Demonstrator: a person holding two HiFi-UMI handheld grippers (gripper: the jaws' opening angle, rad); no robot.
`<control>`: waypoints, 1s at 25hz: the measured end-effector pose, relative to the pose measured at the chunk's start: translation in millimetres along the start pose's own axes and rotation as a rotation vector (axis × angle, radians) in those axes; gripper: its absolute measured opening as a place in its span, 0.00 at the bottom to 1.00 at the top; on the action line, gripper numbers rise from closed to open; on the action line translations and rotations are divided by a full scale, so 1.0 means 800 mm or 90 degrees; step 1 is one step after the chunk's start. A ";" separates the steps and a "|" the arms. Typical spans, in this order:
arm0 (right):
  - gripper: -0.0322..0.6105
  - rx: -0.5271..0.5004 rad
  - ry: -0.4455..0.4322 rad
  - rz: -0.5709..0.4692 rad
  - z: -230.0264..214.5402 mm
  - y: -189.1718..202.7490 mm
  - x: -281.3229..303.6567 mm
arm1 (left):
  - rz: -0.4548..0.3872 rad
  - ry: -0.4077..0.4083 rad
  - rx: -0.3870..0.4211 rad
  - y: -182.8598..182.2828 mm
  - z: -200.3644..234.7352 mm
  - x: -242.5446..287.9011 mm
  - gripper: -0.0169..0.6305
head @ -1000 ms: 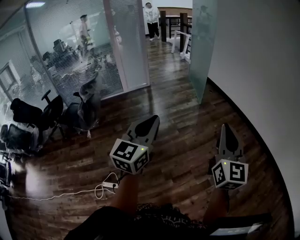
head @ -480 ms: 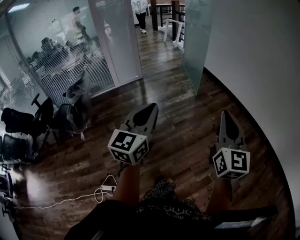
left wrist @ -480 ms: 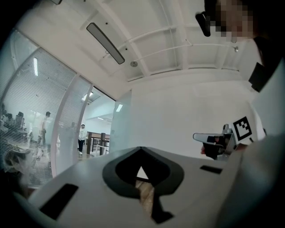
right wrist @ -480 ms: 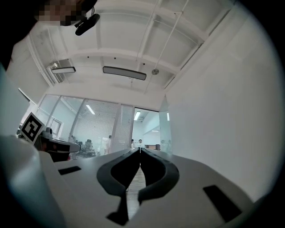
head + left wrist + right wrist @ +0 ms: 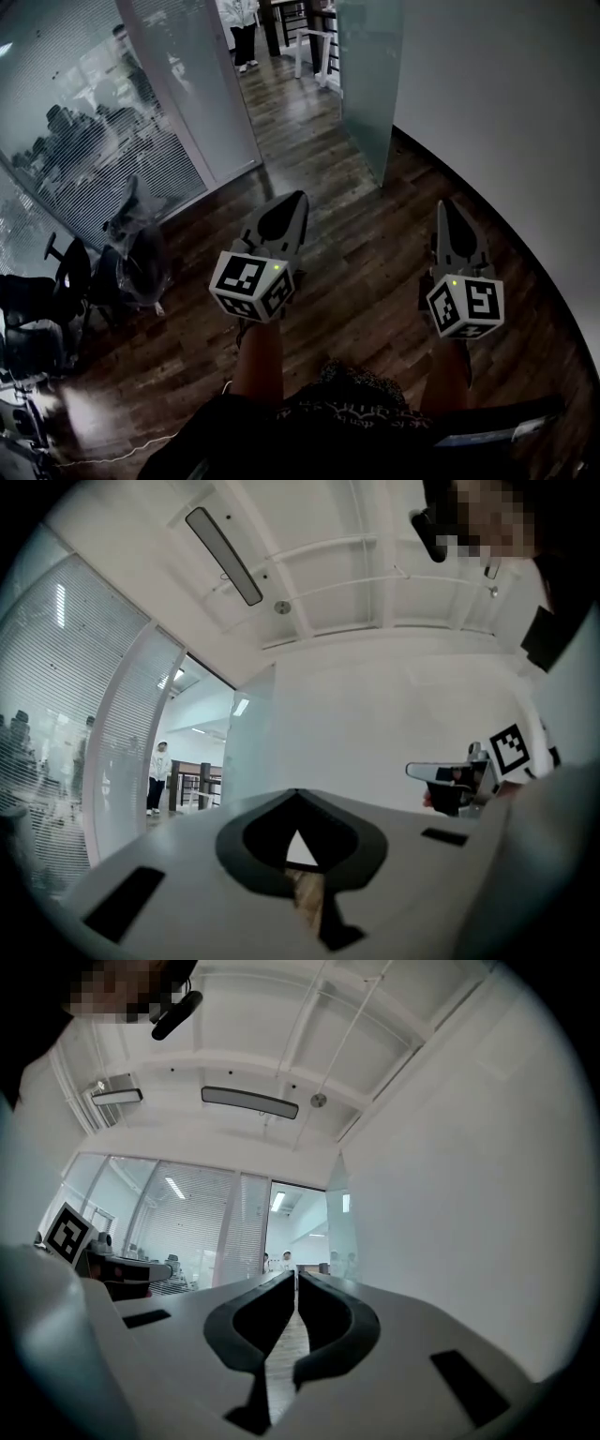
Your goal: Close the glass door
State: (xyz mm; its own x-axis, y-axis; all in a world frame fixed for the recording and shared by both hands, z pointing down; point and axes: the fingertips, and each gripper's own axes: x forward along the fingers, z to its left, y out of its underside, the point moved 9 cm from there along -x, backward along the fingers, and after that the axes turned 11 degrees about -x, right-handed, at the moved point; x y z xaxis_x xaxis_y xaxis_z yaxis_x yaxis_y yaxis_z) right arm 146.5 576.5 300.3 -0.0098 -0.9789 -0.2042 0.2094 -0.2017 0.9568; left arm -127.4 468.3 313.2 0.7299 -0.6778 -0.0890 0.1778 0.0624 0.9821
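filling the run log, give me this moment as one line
left gripper: shut, empty | right gripper: shut, empty | door: open, ahead, untouched

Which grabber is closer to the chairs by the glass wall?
Left. The left gripper hangs just right of the office chairs; the right gripper is farther right, by the white wall.

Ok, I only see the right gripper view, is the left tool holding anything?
Observer: No, the left tool is shut, nothing between its jaws.
Operator: Are we at the door?
Observer: Not yet; wood floor separates the right tool from the frosted glass door.
Operator: What's low on the left?
Observer: Office chairs stand beside the glass partition with blinds.
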 end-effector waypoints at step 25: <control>0.06 -0.008 -0.014 0.010 -0.153 0.119 0.344 | -0.017 -0.046 0.009 0.009 0.141 0.330 0.02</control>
State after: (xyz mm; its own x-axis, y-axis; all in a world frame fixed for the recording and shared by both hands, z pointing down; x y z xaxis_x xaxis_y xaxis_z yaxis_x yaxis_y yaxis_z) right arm 283.4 292.2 309.6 -0.0271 -0.9825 -0.1843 0.2220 -0.1856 0.9572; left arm -7.5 207.2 315.6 0.6749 -0.7306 -0.1039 0.1871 0.0332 0.9818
